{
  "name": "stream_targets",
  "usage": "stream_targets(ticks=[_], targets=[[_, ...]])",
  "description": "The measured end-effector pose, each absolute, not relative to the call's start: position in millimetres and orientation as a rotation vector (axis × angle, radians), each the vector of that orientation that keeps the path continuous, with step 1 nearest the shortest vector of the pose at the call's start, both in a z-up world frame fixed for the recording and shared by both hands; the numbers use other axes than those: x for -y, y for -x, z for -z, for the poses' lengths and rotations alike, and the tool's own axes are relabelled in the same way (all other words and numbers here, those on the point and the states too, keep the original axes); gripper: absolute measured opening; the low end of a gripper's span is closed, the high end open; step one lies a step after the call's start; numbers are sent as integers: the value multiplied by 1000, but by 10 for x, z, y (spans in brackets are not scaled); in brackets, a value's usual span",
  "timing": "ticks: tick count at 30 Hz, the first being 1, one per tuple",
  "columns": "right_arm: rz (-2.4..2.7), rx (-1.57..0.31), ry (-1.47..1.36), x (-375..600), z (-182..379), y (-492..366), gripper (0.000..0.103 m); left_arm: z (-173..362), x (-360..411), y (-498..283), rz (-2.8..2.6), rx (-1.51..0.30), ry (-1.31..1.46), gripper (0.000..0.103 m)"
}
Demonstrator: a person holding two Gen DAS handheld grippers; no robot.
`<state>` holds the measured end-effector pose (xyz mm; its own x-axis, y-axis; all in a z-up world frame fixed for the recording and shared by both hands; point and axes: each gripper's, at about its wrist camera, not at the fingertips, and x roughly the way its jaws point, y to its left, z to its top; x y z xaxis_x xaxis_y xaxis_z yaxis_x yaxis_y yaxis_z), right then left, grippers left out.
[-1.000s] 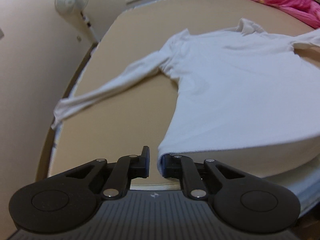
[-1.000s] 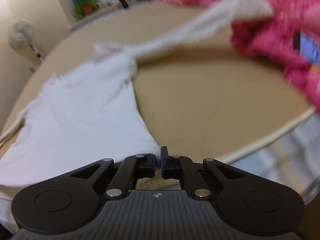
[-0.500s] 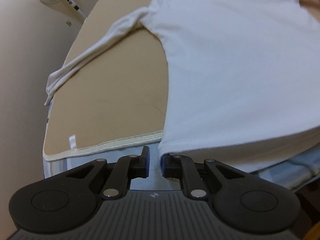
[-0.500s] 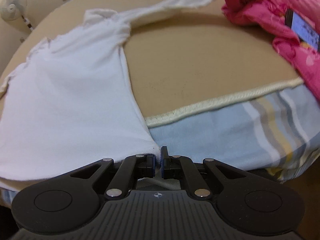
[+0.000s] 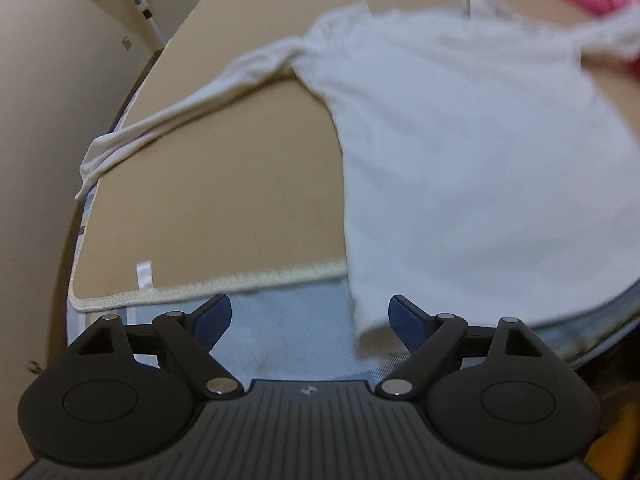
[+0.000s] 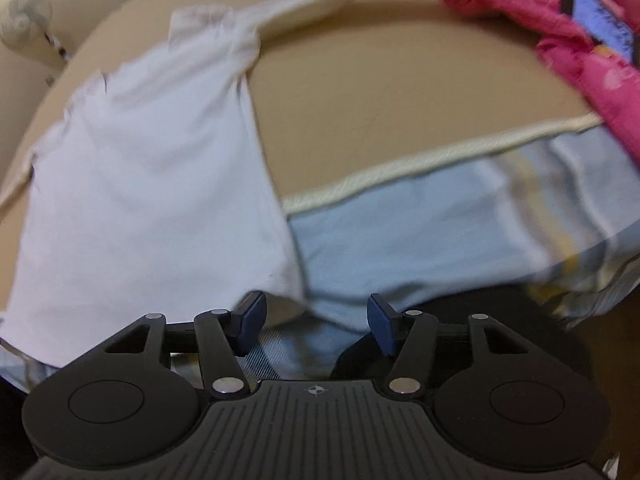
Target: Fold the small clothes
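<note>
Tan mat [image 5: 224,184] ahead carries the white long-sleeved shirt [image 5: 460,152]. Left gripper [image 5: 310,318] and right gripper [image 6: 316,318] are opening, hem corners dropping free between them; release fully before pulling back.

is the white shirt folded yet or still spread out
Spread out: the white shirt lies flat on the tan mat, one sleeve stretched sideways.

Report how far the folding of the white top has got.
Done: the white long-sleeved top lies spread flat on the tan mat, sleeves out, hem over the mat's near edge. In hand: nothing; the left gripper and right gripper are opening, the hem corners loose between their jaws. Left: every fold; none shows yet.
</note>
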<state>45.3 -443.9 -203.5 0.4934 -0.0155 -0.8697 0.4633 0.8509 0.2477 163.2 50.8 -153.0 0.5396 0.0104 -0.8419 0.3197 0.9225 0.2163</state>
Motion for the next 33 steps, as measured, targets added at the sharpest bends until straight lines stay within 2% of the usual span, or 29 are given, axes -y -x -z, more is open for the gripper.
stream_targets(ticks=[6,11,13,22,28,29,30,31,32,33], targets=[[480,-847,-575,4913,1690,-433,59,809,-222,-2176,213,-849,-221,90],[532,-667,-684,5385,1542,-686,60,403,585,-2975,294,-754,-168,93],[548,-611,-715,5590,1579,-895,61,374,1040,-3324,325,-747,-184,99],[614,-529,-824,6357,1965,-2019,65,1023,3028,-4779,410,-909,-309,99],[620,-530,-822,6744,2218,-2538,65,1576,3726,-5313,409,-951,-386,96],[618,-529,-812,6788,2259,-2598,65,1677,3829,-5385,399,-946,-407,93],[611,-524,-804,6831,2299,-2650,65,1770,3939,-5452,371,-939,-442,70],[600,-515,-793,6869,2333,-2693,53,1868,4029,-5512,345,-937,-485,26],[579,-503,-779,6890,2346,-2723,20,1989,4124,-5590,321,-951,-531,4],[566,-490,-764,6915,2349,-2744,9,2078,4183,-5651,292,-956,-557,0]])
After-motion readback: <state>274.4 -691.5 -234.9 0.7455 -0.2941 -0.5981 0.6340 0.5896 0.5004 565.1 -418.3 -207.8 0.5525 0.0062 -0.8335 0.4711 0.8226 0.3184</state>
